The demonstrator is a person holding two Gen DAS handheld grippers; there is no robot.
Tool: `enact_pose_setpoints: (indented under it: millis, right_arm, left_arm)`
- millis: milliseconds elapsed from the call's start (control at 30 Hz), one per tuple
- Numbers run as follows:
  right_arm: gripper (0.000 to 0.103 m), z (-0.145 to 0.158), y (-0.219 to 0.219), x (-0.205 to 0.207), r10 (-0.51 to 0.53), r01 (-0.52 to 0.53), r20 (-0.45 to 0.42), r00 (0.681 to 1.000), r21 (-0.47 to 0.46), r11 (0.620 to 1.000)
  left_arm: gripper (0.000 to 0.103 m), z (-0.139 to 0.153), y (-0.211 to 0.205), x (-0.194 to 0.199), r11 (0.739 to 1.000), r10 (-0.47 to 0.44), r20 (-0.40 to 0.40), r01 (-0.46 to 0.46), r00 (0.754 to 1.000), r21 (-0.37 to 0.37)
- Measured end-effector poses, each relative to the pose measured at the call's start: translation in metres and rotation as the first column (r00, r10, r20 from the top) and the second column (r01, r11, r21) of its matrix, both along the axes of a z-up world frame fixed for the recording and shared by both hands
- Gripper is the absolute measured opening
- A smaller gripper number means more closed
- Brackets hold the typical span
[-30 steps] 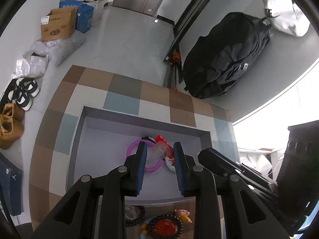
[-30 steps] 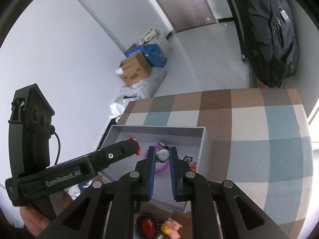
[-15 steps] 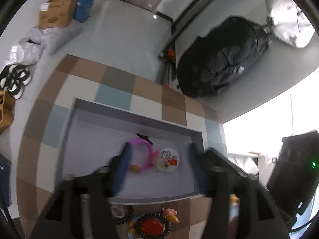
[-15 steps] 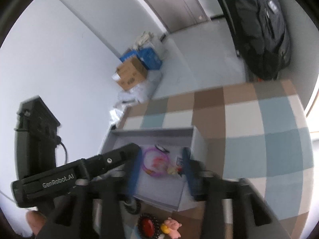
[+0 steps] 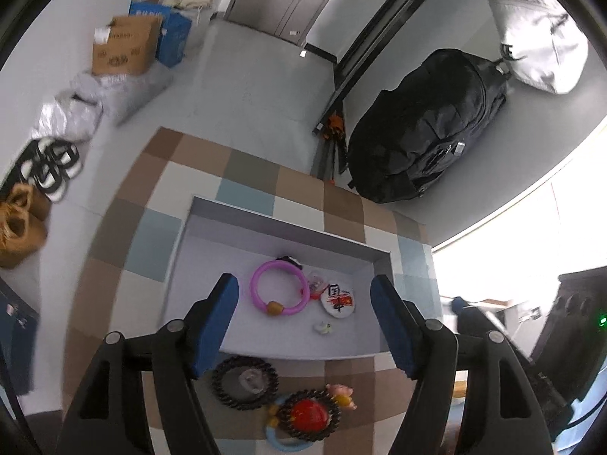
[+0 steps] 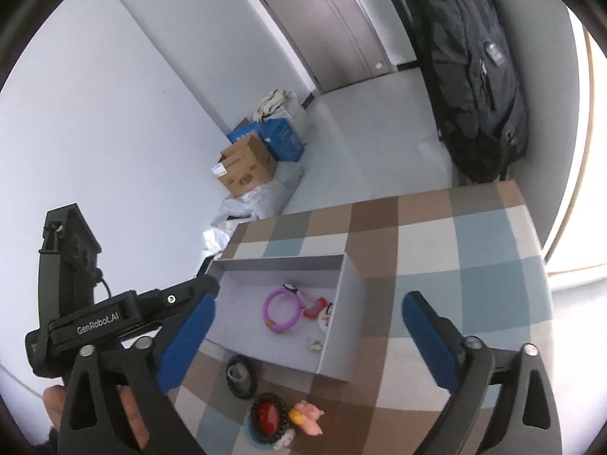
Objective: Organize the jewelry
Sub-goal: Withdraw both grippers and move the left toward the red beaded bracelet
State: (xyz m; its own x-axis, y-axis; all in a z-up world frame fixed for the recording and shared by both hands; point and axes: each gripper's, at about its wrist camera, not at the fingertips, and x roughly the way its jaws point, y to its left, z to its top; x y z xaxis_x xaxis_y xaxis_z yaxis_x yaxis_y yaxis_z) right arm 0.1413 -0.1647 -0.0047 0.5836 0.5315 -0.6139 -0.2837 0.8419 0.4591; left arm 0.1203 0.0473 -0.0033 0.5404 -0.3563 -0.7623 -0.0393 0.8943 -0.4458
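Both claws hang over the near edge of the grey box (image 5: 288, 227), and the next move turns on the fact that the loose jewelry still outside it lies nearer the cameras than the box, low in both views and under the claws rather than ahead of them. The left claw (image 5: 303, 322) has just been opening; its blue pads now stand apart with nothing between them. The right claw (image 6: 307, 337) has just been opening too and now gapes as wide as it goes, also empty. Inside the box, on its floor, lie the pink ring (image 5: 279, 293), a round white badge (image 5: 337, 300) touching a small red piece, and a tiny pale trinket (image 5: 323, 327) near the front wall. On the checked tabletop (image 6: 436, 250), just outside the box's near wall, sit a dark beaded bracelet (image 5: 244, 382), a second beaded bracelet around a red disc (image 5: 309, 413), and a small pink pig charm (image 6: 310, 417) beside it. The dark bracelet lies flat, a closed loop with no long axis, just below the left claw's left pad, so I judge the left hand nearer to it; the red-disc cluster sits between the two claws. Either claw would likely have to draw back toward the person and dip to reach them
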Motion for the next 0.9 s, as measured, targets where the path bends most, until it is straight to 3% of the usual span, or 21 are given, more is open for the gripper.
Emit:
enact_pose_setpoints:
  millis: [433,600,900]
  right_arm:
    - [0.103,-0.005,-0.013,-0.035,-0.017,0.016,-0.024,1.000,-0.051,0.999]
    - [0.103,-0.007,-0.019,-0.045,-0.034,0.032,-0.024,0.999,-0.071,0.997]
    - [0.103,-0.009,-0.022,-0.053,-0.046,0.044,-0.041,0.998,-0.064,0.997]
  left_arm:
    - [0.068,-0.003,-0.003,-0.043,0.998,-0.057,-0.007,0.057,0.998,-0.026]
    - [0.068,-0.006,-0.016,-0.059,0.992,-0.130,-0.005,0.130,0.992,-0.006]
    - [0.068,-0.038,-0.048,-0.072,0.973,-0.212,-0.094,0.219,0.973,0.070]
